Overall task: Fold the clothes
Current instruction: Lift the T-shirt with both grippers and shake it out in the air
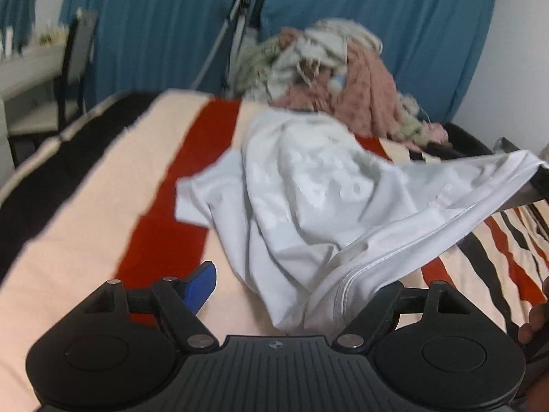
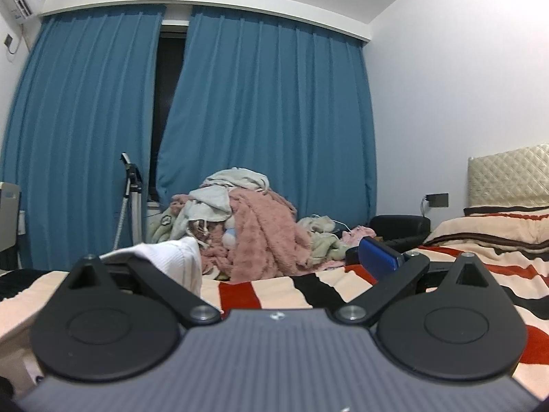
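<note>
The white T-shirt [image 1: 308,199] lay crumpled and unfolded mid-bed [image 1: 85,206], the left gripper [image 1: 295,295] released wide, the right gripper [image 2: 284,261] spread with a hem draped over one finger, the laundry pile [image 2: 247,226] untouched at the far edge.

My left hand-held gripper [image 1: 291,295] is matte black: ribbed centre plate with a small round emblem, two round discs, silver rivets [image 1: 200,341], blue pad [image 1: 200,286]. My right hand-held gripper [image 2: 279,257] looks the same.
</note>
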`<state>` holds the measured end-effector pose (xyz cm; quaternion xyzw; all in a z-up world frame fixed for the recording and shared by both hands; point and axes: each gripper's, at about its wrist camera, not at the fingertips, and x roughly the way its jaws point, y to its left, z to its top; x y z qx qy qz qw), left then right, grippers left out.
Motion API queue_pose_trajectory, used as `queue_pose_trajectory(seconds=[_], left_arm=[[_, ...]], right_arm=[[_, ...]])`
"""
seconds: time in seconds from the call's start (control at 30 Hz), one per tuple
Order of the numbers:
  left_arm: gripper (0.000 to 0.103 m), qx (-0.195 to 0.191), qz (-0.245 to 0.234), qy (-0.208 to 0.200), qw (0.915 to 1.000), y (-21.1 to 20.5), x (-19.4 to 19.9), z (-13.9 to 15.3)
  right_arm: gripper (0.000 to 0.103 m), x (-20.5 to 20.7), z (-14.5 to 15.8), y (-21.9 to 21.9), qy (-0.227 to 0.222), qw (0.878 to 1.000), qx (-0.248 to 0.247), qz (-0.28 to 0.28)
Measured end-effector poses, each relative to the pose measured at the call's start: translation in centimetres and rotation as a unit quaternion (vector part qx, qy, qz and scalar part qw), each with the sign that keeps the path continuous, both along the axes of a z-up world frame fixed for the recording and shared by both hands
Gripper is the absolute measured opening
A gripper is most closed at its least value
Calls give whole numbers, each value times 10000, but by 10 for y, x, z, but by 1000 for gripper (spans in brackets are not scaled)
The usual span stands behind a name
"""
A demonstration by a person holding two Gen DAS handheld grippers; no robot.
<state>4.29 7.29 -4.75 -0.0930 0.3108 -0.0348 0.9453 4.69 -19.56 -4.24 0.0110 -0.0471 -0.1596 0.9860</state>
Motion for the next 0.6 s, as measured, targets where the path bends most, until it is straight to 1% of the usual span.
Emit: queue_pose_trajectory(seconds=[0.03, 0.07, 0.13, 0.23, 0.37, 0.47, 0.53, 0.6], left_arm=[[87, 106, 131, -156, 9997, -1, -4, 3], [89, 207, 255, -284, 9991, -2, -7, 5], [90, 384, 519, -558, 9964, -2, -10, 8], [90, 489, 925, -743, 9917, 5, -6, 14], [91, 423, 1459, -805, 9851, 17, 4, 16], [92, 232, 1545, -641, 9856, 26, 10, 13], [92, 155, 1576, -652, 9852, 30, 6, 14], [92, 139, 1611, -783, 9837, 32, -3, 18]], right_arm=[[102, 2, -1, -3, 43, 10000, 49, -42], [102, 3, -4, -5, 97, 9999, 81, -96], [102, 7, -9, -10, 209, 9996, 117, -170], [103, 19, -20, -10, 569, 9983, 44, -127], [102, 39, -41, -4, 1363, 9906, -84, 7], [102, 44, -55, 1, 1820, 9833, -65, 48], [102, 38, -57, 2, 1810, 9834, -65, -48], [102, 24, -49, 1, 1635, 9865, -29, -111]])
